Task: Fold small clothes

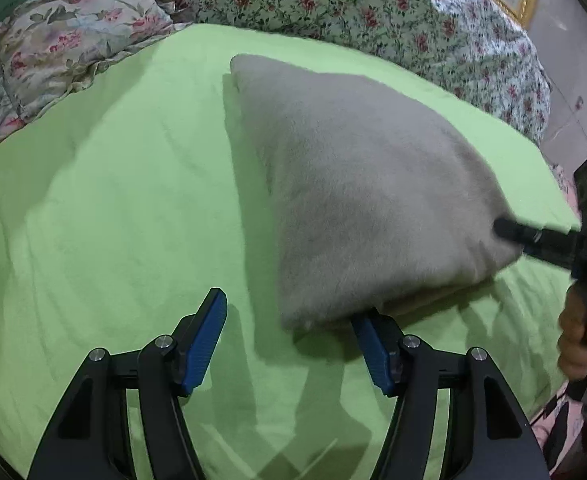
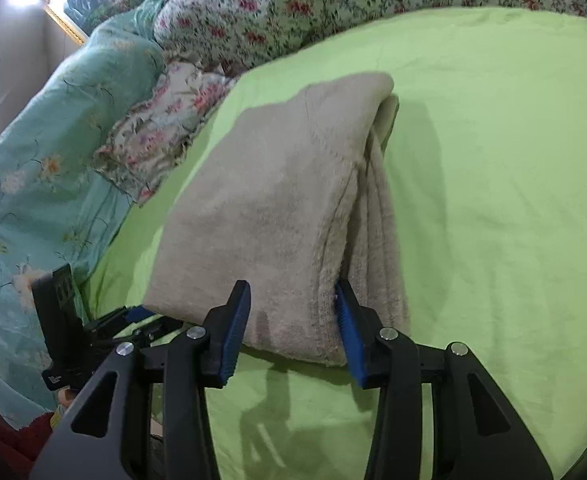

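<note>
The left gripper (image 1: 289, 328) is seen released beside the folded beige fleece garment (image 1: 357, 184), which lies on the lime-green sheet (image 1: 113, 200). Stacked fold edges are shown only by the right wrist view; there the right gripper (image 2: 293, 320) is spread, pads not clamping.

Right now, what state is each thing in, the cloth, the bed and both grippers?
Cloth: folded in layers, lying on the sheet.
Sheet: spread flat, lightly wrinkled.
Left gripper: open, one finger under the cloth's near corner, no grip.
Right gripper: open, jaws astride the cloth's near edge, pads not pressing.
Pillow: lying at the sheet's far edge.
</note>
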The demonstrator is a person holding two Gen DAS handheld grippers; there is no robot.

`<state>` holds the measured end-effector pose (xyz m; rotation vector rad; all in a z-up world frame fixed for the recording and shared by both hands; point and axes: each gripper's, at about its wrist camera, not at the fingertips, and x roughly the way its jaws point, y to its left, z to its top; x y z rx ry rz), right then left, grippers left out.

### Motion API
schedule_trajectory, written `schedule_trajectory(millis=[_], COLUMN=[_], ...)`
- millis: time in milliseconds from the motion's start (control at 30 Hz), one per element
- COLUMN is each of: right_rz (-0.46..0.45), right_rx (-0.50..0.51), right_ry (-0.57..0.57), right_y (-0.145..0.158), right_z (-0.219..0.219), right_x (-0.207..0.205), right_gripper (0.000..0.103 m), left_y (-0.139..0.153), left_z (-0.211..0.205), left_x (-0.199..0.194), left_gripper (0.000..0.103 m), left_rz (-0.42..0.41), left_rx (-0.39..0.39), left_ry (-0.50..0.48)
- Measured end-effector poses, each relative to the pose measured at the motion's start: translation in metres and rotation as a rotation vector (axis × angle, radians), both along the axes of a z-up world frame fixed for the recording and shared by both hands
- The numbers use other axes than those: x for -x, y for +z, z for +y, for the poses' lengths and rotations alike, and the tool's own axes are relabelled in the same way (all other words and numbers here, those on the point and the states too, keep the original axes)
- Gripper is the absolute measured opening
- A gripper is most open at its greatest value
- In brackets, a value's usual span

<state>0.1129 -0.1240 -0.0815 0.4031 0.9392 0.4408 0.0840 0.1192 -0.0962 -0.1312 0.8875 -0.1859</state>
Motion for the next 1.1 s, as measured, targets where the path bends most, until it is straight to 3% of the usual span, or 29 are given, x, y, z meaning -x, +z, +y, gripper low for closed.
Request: schedule_trajectory(millis=[33,67,100,133,200,267,333,433,500,600,700,867,933,1033,1100], right_rz=[0.011,0.022,0.018,-0.004,-0.102,-0.138,-0.104,0.004,0.032,0.027,0.034,0.048,0.041,0.012,-0.006], right_rx=[0.005,0.019,0.007,-0.02,-0.084,-0.008,0.091,0.249,0.245,0.198,0.173,0.149,0.166,0.084,0.021], right_ry=[0.007,0.019,0.028,0.032,0.039,0.039,0.027,0.009,0.003,-0.019,-0.02,-0.039,-0.051,-0.078,-0.104], right_y=[-0.004,-0.004,0.001,0.008,0.037,0.054,0.043,0.001,-0.016,-0.016,-0.018,-0.005,0.005,0.024,0.032], right_z=[0.003,0.006,0.006,0.004,-0.006,-0.014,-0.017,-0.018,-0.02,-0.022,-0.028,-0.038,-0.04,-0.056,-0.066], right_x=[-0.002,-0.005,-0.005,-0.002,0.006,0.009,0.004,-0.005,-0.006,-0.008,-0.008,-0.004,0.0,0.001,-0.01], right_gripper=[0.029,0.017,0.006,0.006,0.006,0.006,0.005,0.005,0.005,0.005,0.006,0.009,0.024,0.044,0.045], left_y=[0.001,0.0,-0.003,-0.006,-0.005,-0.005,-0.006,-0.009,-0.01,-0.009,-0.008,0.002,0.014,0.038,0.052], left_z=[-0.002,-0.005,-0.007,-0.011,-0.015,-0.024,-0.033,-0.038,-0.037,-0.025,-0.016,-0.008,-0.004,-0.002,-0.009], left_x=[-0.002,-0.005,-0.008,-0.011,-0.008,-0.004,0.0,0.004,0.003,0.0,-0.002,0.017,0.031,0.039,0.037], left_gripper=[0.056,0.038,0.028,0.021,0.017,0.014,0.01,0.01,0.01,0.011,0.015,0.016,0.014,0.014,0.015], left_rz=[-0.015,-0.019,-0.005,0.025,0.024,0.017,0.026,0.035,0.045,0.069,0.088,0.107,0.084,0.005,-0.056], left_rx=[-0.014,-0.05,-0.088,-0.115,-0.134,-0.191,-0.226,-0.252,-0.246,-0.177,-0.126,-0.061,-0.013,0.015,0.043], left_ry=[0.009,0.027,0.05,0.074,0.113,0.135,0.153,0.168,0.173,0.179,0.172,0.079,0.005,-0.085,-0.14])
